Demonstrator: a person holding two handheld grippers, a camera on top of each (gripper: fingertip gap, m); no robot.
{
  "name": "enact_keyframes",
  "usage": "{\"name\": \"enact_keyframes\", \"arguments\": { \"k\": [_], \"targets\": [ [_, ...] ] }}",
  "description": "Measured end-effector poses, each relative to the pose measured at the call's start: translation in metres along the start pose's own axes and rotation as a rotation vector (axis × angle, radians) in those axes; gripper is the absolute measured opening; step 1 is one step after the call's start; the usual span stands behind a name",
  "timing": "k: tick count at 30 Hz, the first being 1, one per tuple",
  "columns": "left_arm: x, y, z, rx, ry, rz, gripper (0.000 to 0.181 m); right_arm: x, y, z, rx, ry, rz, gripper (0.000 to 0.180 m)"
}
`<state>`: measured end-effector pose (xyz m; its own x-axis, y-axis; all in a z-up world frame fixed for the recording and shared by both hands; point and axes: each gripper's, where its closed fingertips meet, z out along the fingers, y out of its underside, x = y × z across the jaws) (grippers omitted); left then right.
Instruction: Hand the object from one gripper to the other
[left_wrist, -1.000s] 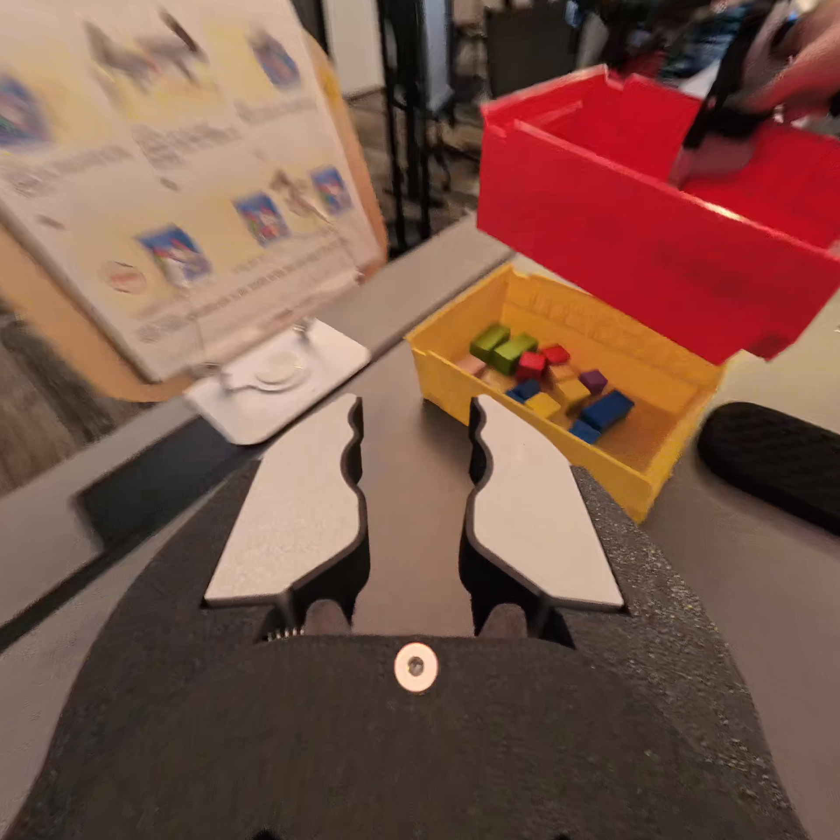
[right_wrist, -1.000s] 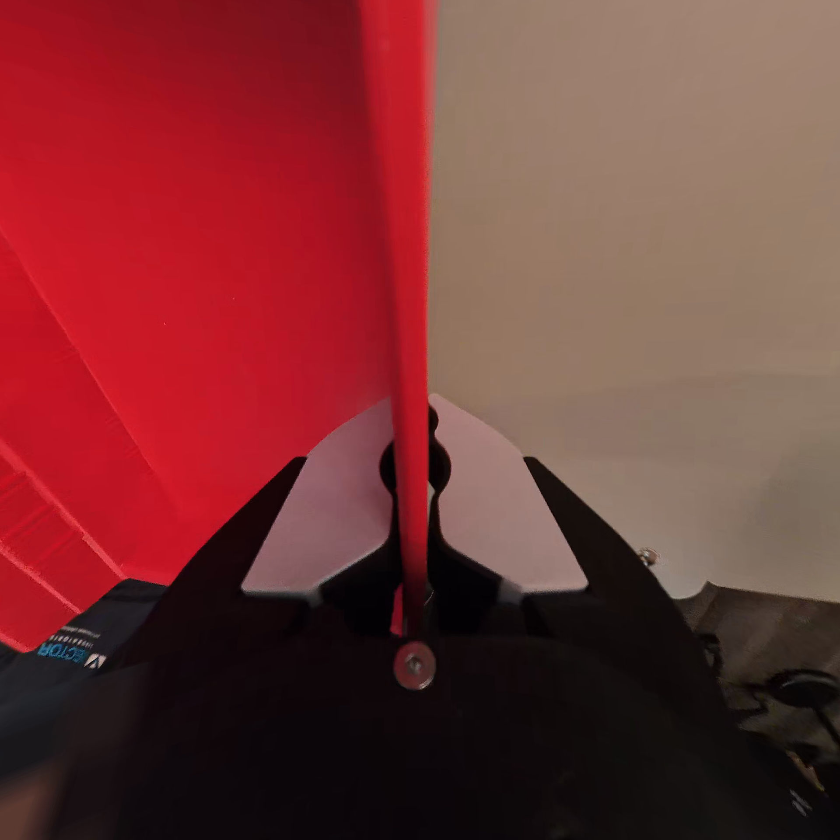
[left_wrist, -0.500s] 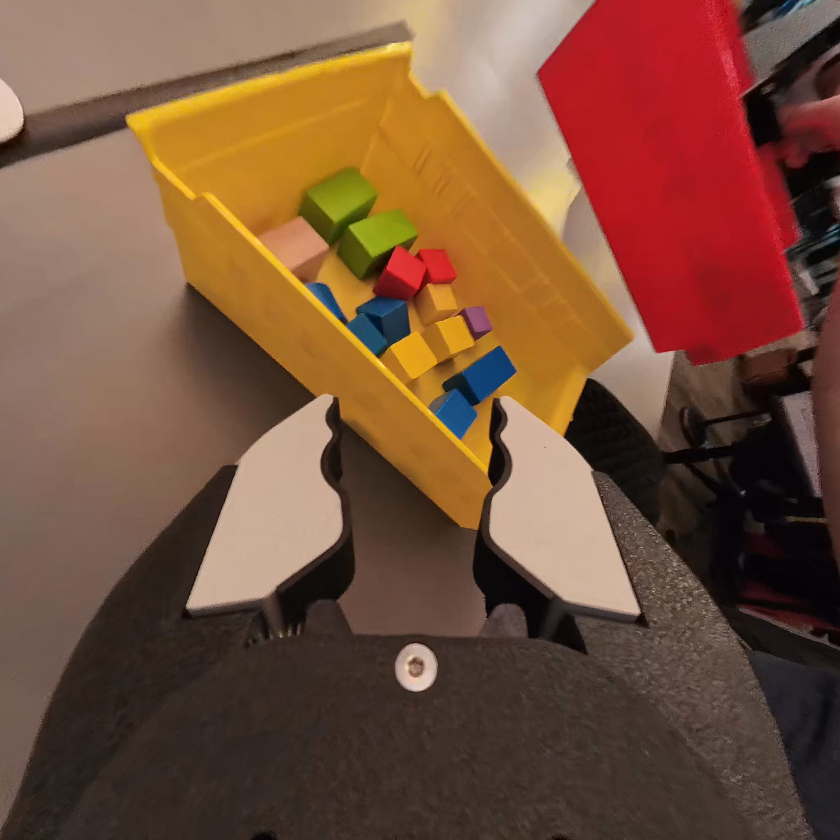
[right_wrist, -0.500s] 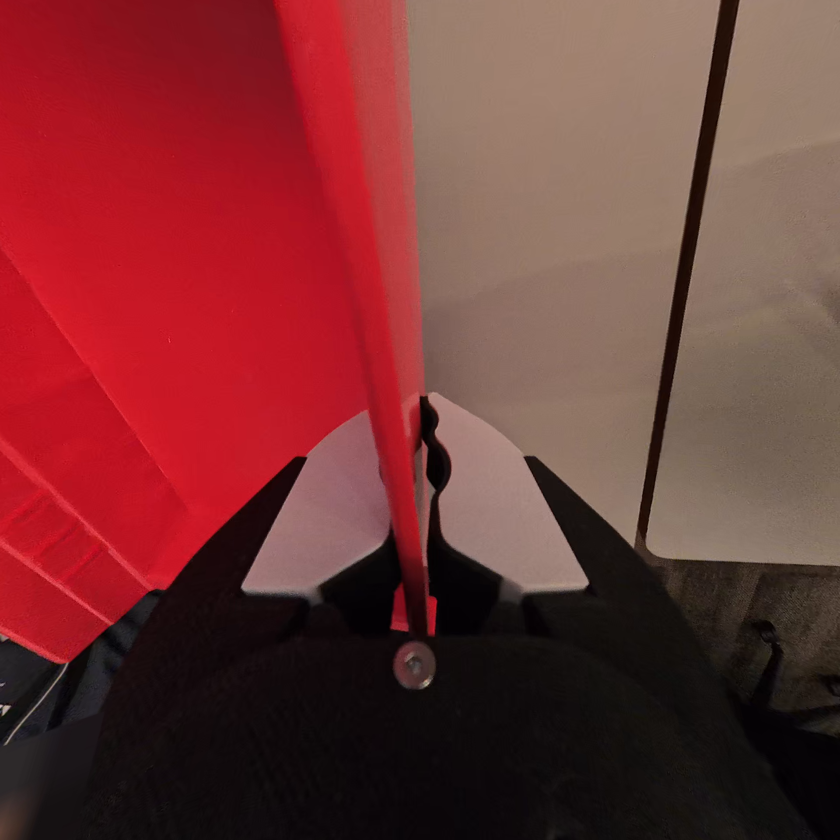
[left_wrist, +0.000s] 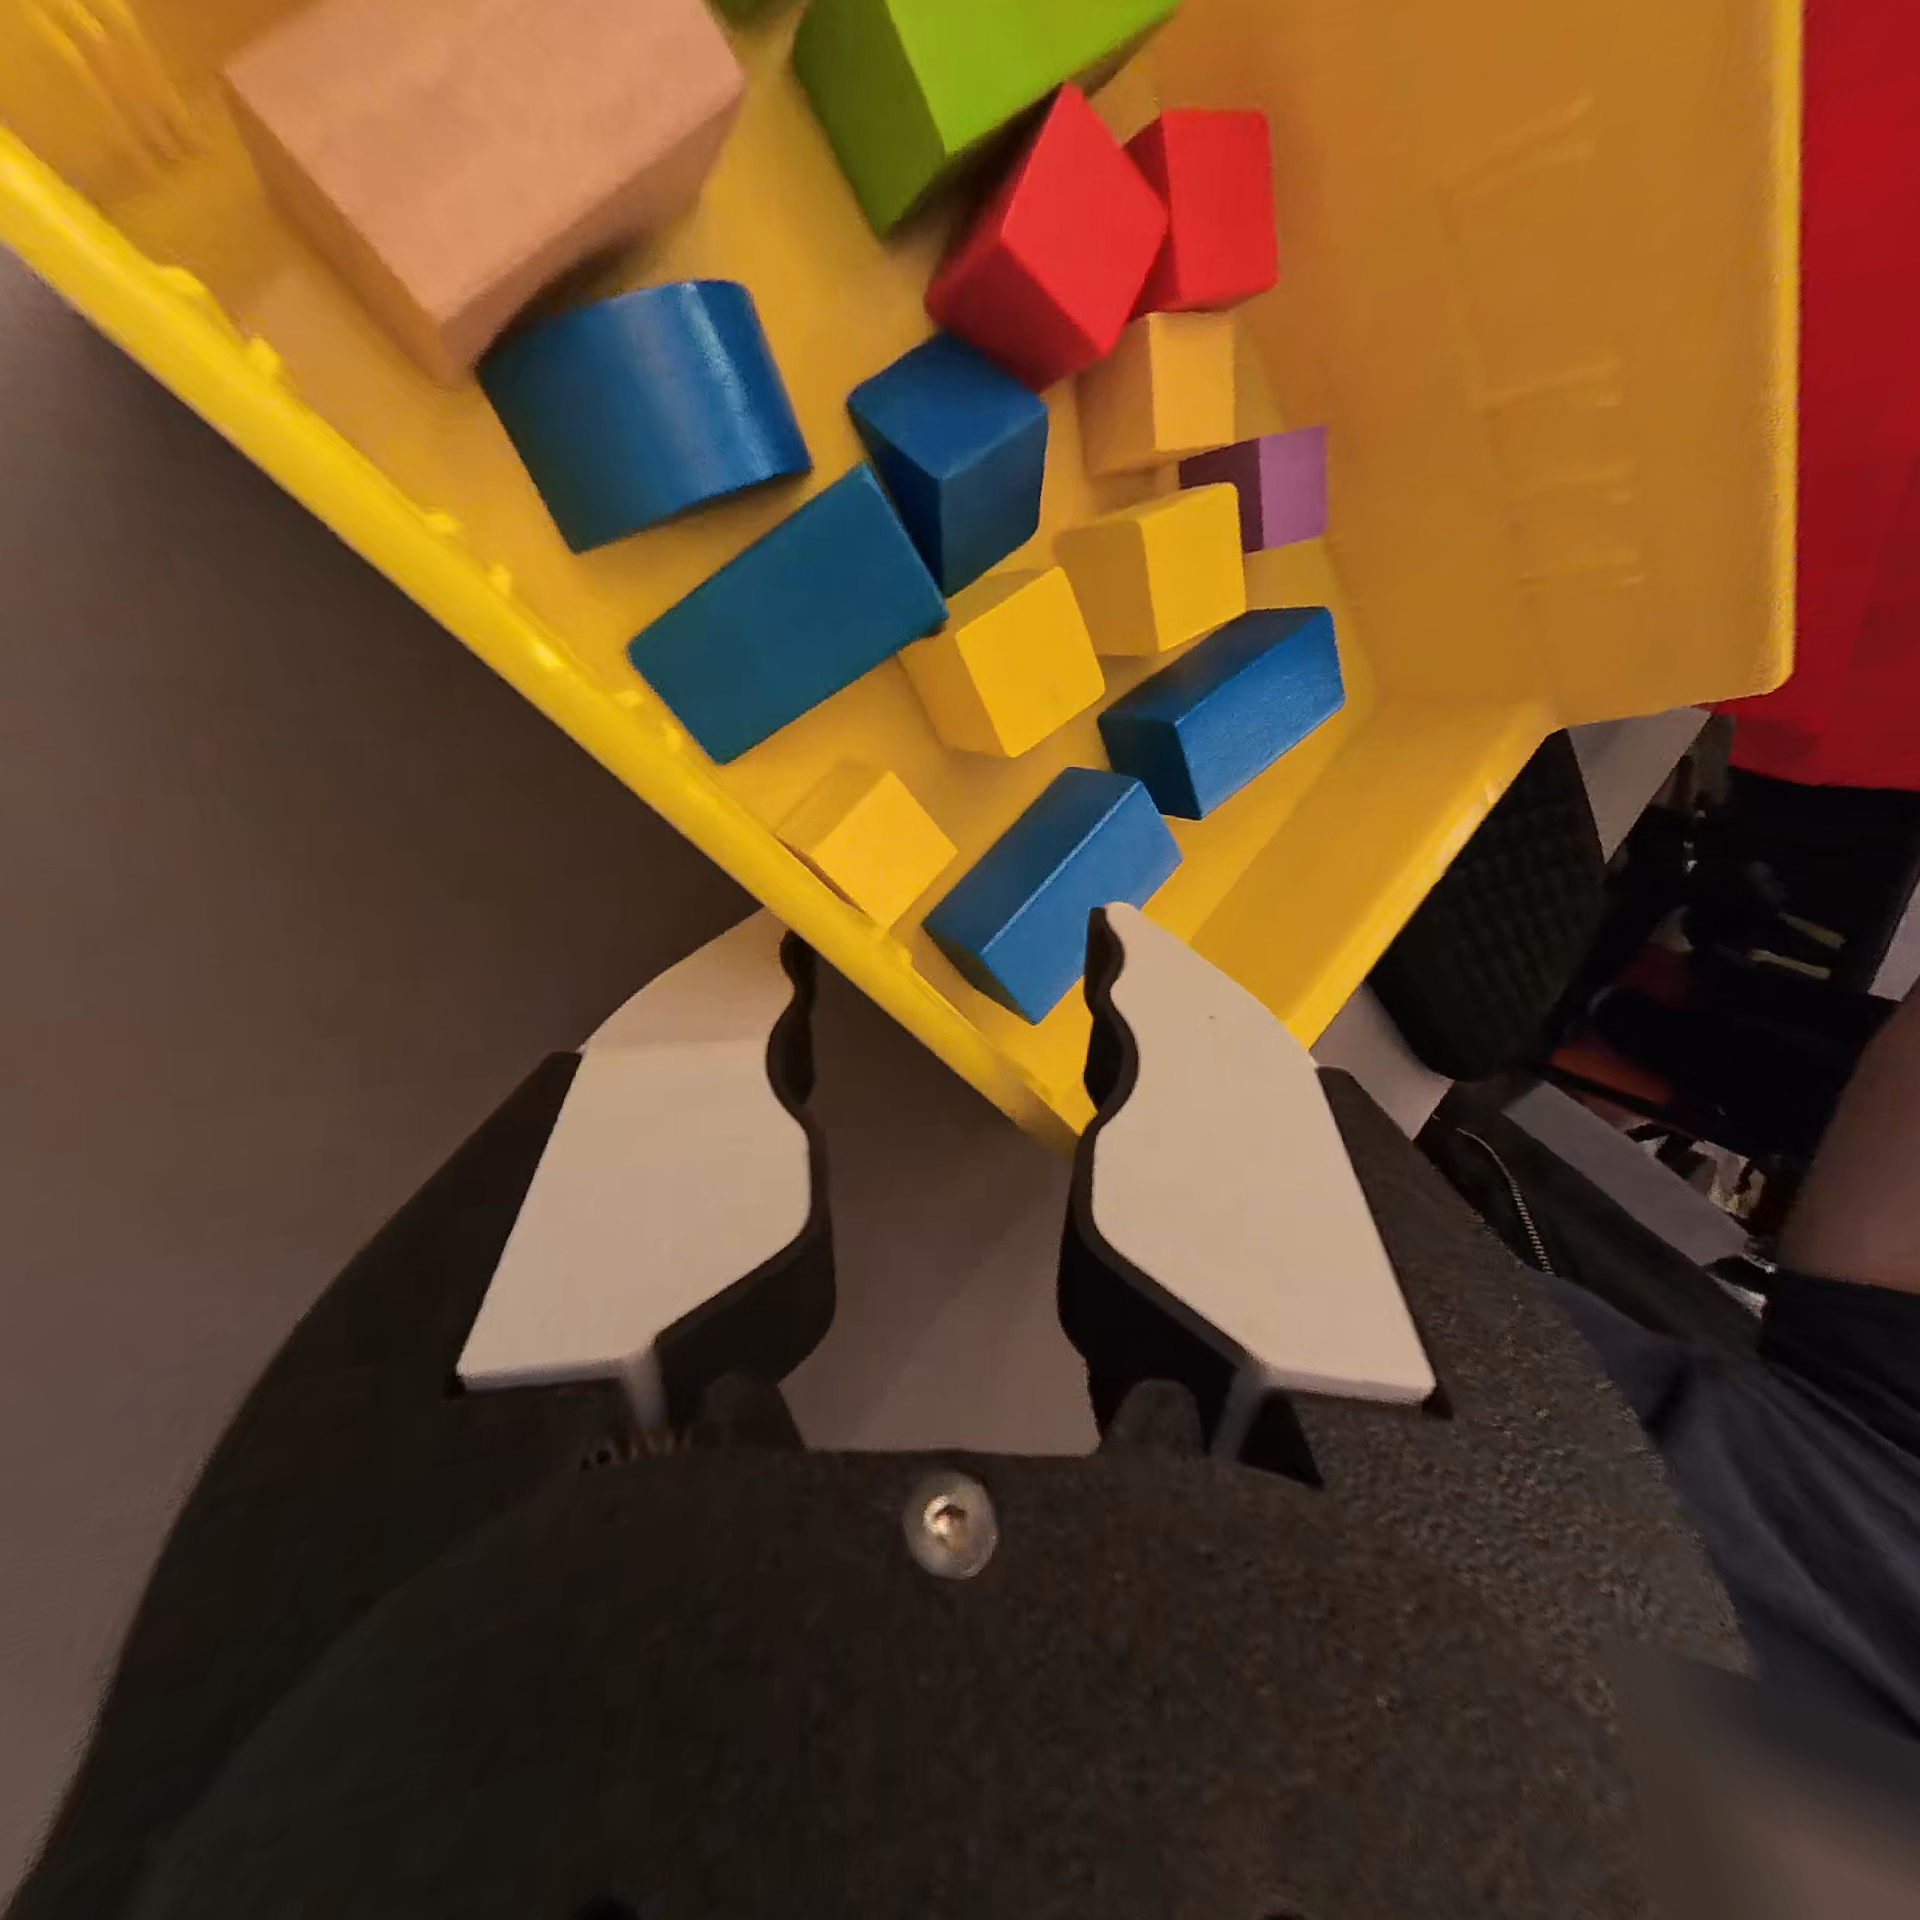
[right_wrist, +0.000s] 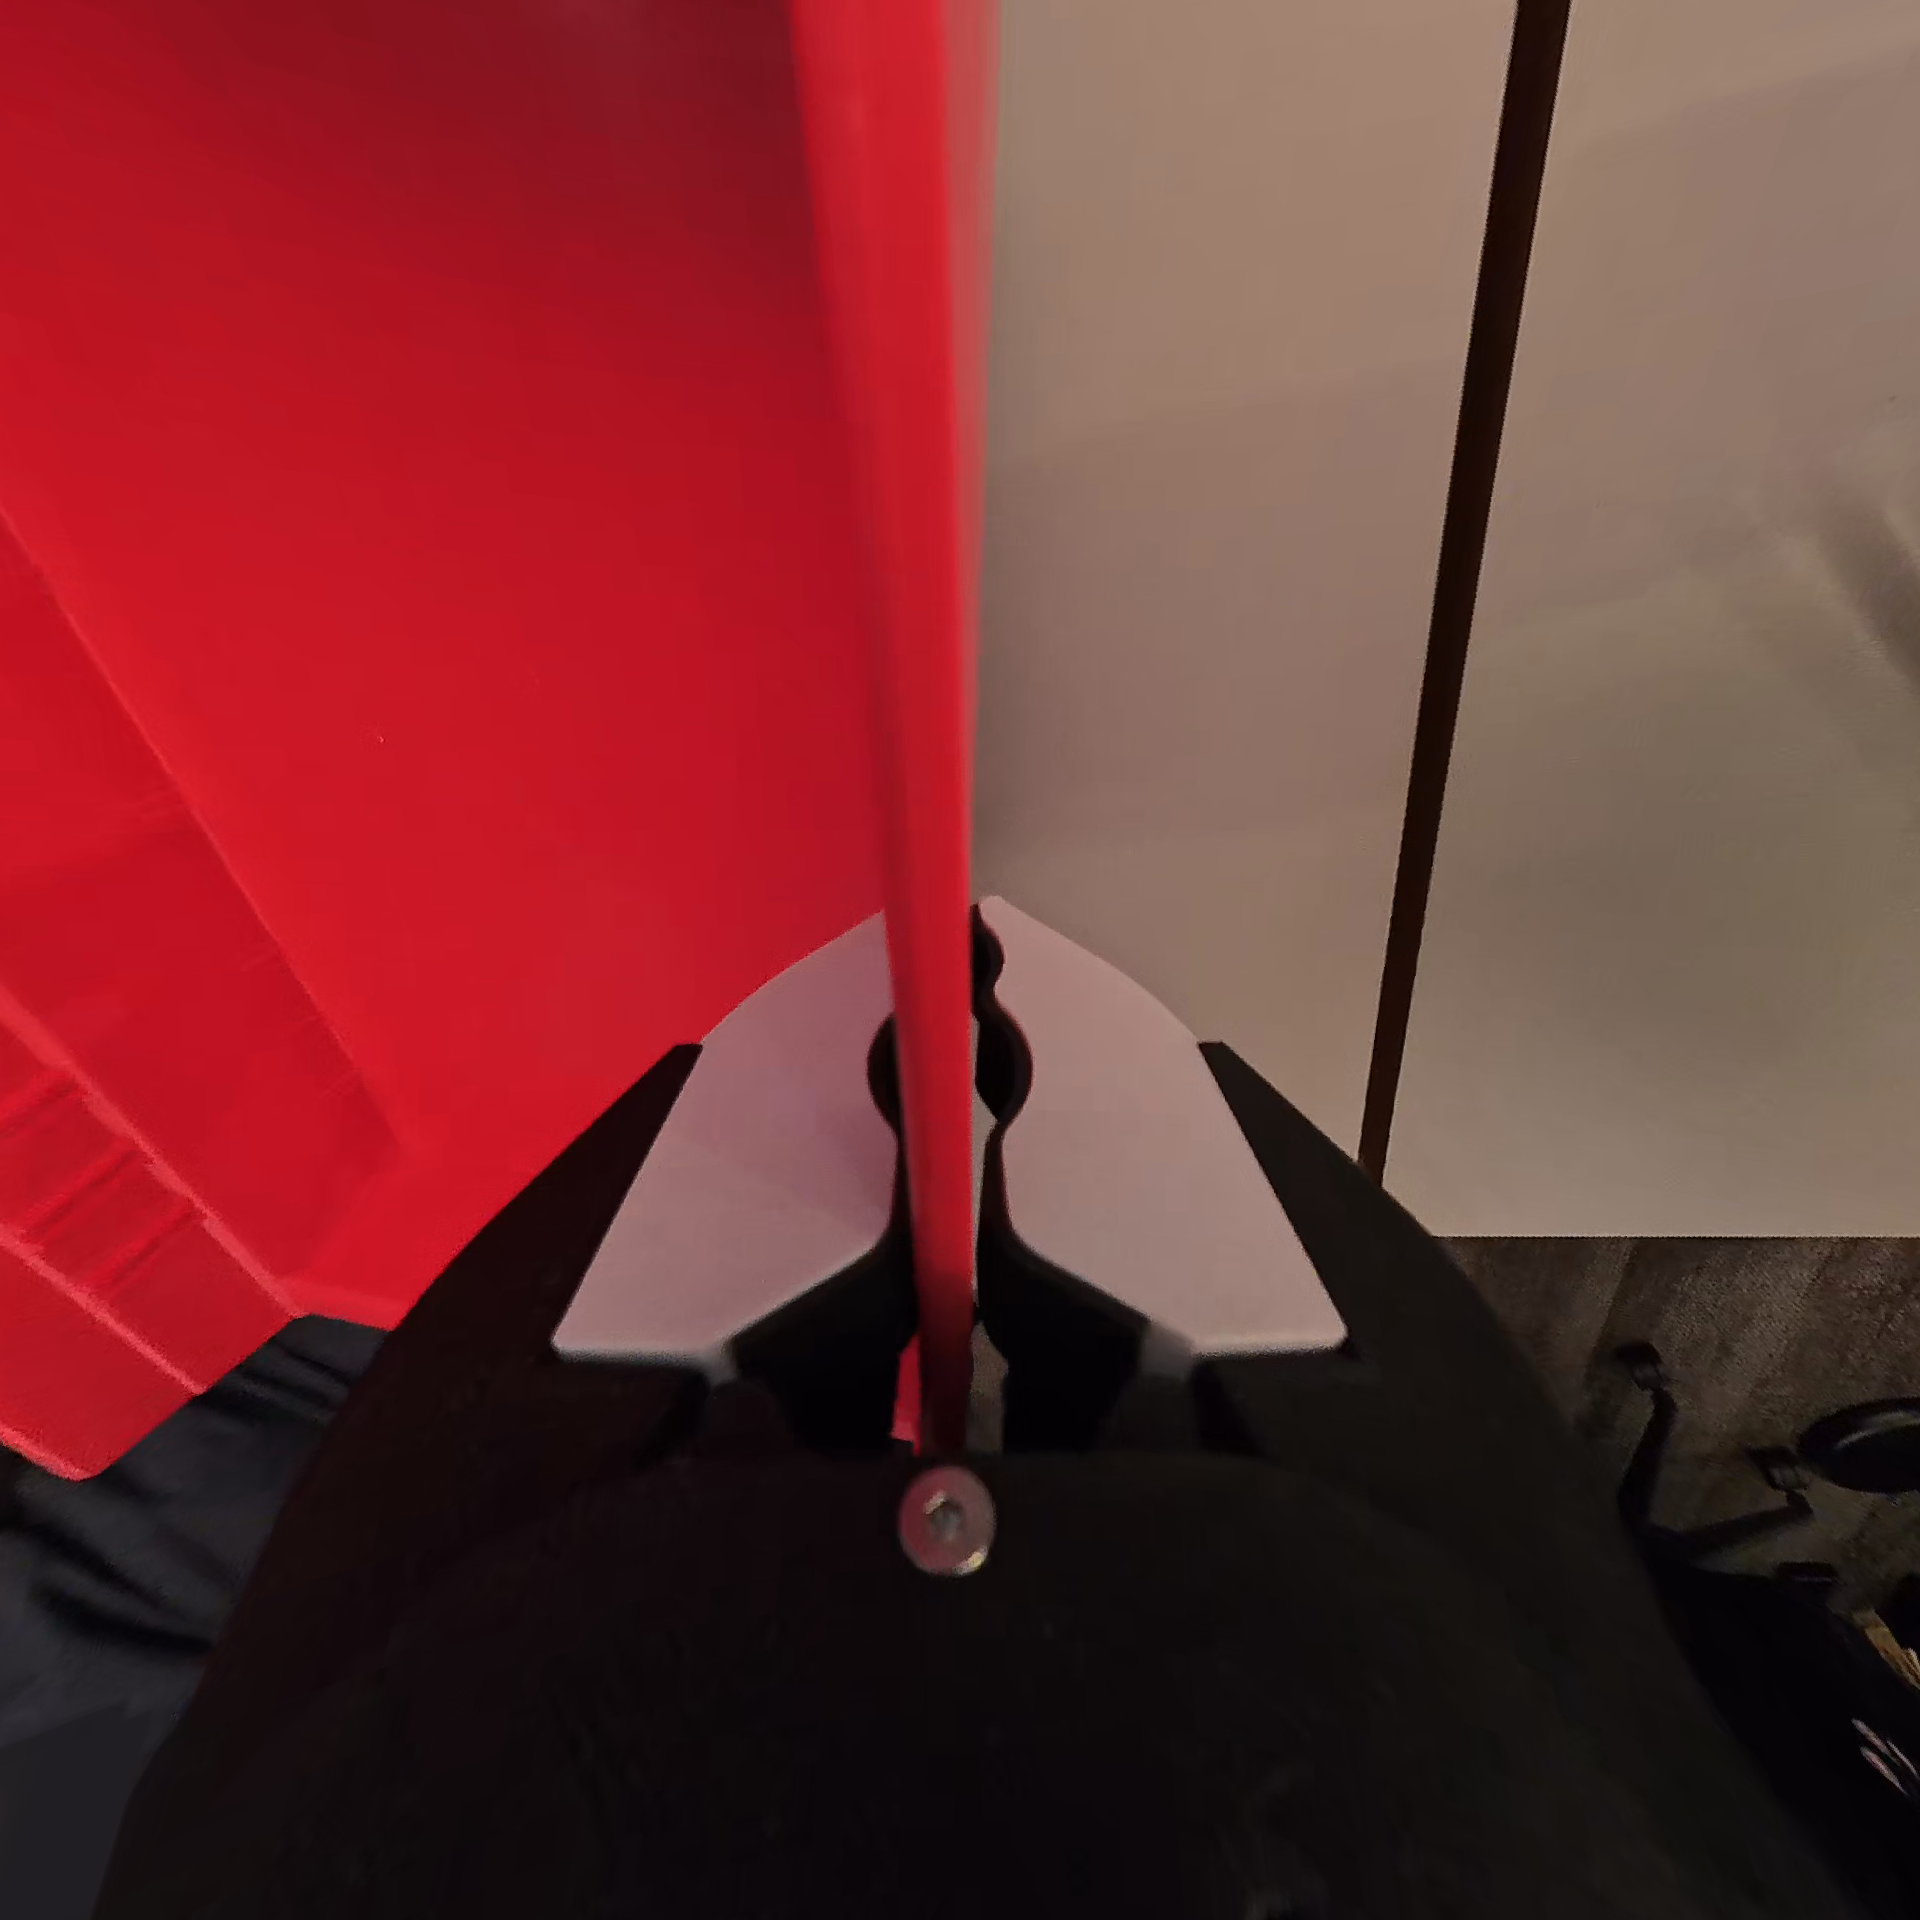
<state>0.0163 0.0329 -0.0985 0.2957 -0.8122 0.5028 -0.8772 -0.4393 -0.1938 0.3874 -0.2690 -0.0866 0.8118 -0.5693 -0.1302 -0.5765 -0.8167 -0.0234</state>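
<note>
My left gripper (left_wrist: 940, 930) is open at the near corner of a yellow bin (left_wrist: 1662, 364). The bin's near wall runs slantwise between my two fingers, and neither pad presses on it. My right finger's tip (left_wrist: 1117, 935) is inside the bin beside a blue block (left_wrist: 1049, 883). The bin holds several coloured wooden blocks. My right gripper (right_wrist: 935, 920) is shut on the thin wall of a red bin (right_wrist: 468, 520) and holds it in the air. The red bin also shows at the right edge of the left wrist view (left_wrist: 1860, 364).
The yellow bin stands on a dark table (left_wrist: 260, 831). A black textured pad (left_wrist: 1507, 914) lies just past the bin's right end. A person's dark clothing (left_wrist: 1766, 1403) is at the right. In the right wrist view, pale table tops (right_wrist: 1195, 520) lie below, split by a dark seam (right_wrist: 1455, 623).
My left gripper has moved in and down onto the yellow bin's near corner, and its jaws have narrowed a little. My right gripper keeps its hold on the red bin, which has drifted slightly.
</note>
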Motion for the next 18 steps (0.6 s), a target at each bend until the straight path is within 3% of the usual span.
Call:
{"name": "enact_keyframes", "arguments": {
  "k": [4,8,18],
  "targets": [
    [-0.006,0.001,-0.008,-0.024,0.026,-0.053,0.029,0.001,0.004,-0.001,-0.008,0.025,-0.018,0.006],
    [-0.019,0.006,-0.018,-0.054,-0.039,-0.033,0.020,-0.006,0.001,-0.004,0.001,0.036,-0.042,0.006],
    [-0.082,0.029,-0.063,-0.006,-0.120,-0.084,0.012,-0.069,-0.027,-0.002,0.032,-0.038,-0.102,0.006]
  ]
}}
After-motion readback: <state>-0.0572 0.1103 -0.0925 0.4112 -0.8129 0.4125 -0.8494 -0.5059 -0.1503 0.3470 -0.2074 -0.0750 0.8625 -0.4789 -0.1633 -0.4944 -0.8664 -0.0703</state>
